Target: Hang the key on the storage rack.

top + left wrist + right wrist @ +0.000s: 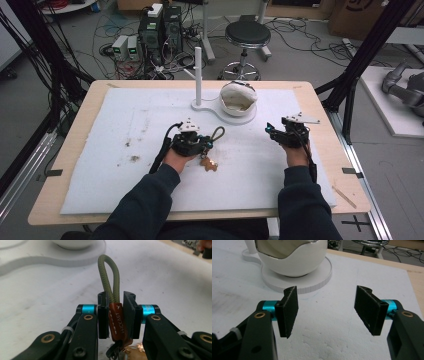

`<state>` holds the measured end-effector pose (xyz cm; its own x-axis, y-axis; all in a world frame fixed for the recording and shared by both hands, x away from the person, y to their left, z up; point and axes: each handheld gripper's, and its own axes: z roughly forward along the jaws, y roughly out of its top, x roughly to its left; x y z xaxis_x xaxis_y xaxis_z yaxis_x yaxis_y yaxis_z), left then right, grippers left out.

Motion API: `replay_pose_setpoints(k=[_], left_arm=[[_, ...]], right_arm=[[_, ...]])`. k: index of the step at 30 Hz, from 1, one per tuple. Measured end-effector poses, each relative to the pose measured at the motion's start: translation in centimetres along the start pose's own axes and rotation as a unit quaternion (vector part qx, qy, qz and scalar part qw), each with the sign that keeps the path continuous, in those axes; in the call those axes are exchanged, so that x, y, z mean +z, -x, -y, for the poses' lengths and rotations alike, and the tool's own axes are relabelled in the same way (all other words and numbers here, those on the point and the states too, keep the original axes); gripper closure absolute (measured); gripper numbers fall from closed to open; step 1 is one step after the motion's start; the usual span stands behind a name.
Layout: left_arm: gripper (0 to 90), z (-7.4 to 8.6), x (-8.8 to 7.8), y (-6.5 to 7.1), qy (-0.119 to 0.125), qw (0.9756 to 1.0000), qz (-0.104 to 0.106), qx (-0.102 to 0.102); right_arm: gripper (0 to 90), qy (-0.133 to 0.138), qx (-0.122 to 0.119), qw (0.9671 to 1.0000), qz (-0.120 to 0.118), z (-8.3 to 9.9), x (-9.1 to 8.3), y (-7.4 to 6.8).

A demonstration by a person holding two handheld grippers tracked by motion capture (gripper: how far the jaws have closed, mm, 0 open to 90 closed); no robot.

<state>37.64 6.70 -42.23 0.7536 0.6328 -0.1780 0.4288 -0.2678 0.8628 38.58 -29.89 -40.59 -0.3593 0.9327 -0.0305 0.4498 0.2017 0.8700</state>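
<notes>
Currently clamped in the left gripper (116, 296), jaws pressed together on the stitched brown leather tab (117, 322) of a keychain strap, with its olive-green woven cord loop (110, 277) standing up above the fingertips, centre of the left gripper view. In the high view, same grip seen left of centre (192, 140), loop (217, 132) poking toward the upper right, and what looks like a small tan gingerbread-shaped charm (210, 164) lying or hanging just below on the white foam mat (125, 150). Over at right of centre, right gripper (287, 132) held with jaws spread wide and nothing between them (329, 305), near the white egg-shaped bowl (294, 262) on its flat white base (312, 282). Probably meant for the upright white peg (198, 75) at upper centre, well apart from the loop. Risks from here: only the tab's sides pinched, so could twist or slide out under the pull of the dangling charm; soft loop may fold flat and miss the peg's tip; could knock the light stand and tip the bowl if brought in too low; trailing charm may snag on the base edge. As for writing: pale capitals stamped lengthwise on the tab, roughly "HHCKAET", not surely legible, with a small mark above. No other lettering legible.
</notes>
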Motion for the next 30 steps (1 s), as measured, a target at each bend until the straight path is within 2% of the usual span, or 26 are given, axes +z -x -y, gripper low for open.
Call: replay_pose_setpoints(k=[8, 13, 22, 30], left_arm=[[75.4, -0.4, -2.6, -1.7, 0.043, 0.9989, -0.01, -0.017], [75.5, -1.1, -4.4, -2.7, 0.077, 0.9966, -0.013, -0.028], [75.8, -2.2, -6.5, -4.3, 0.109, 0.9932, -0.027, -0.031], [75.9, -5.4, -7.6, -5.5, 0.132, 0.9903, -0.04, -0.019]], right_arm=[[36.2, 0.013, 0.006, 0.9999, -0.004, 0.0, -0.4, 0.5], [36.1, 0.013, 0.002, 0.9999, -0.006, 0.0, -0.3, 0.4], [36.1, 0.012, 0.001, 0.9999, -0.008, 0.0, -0.2, 0.2], [36.1, 0.015, 0.0, 0.9998, -0.012, -0.1, -0.2, -0.1]])
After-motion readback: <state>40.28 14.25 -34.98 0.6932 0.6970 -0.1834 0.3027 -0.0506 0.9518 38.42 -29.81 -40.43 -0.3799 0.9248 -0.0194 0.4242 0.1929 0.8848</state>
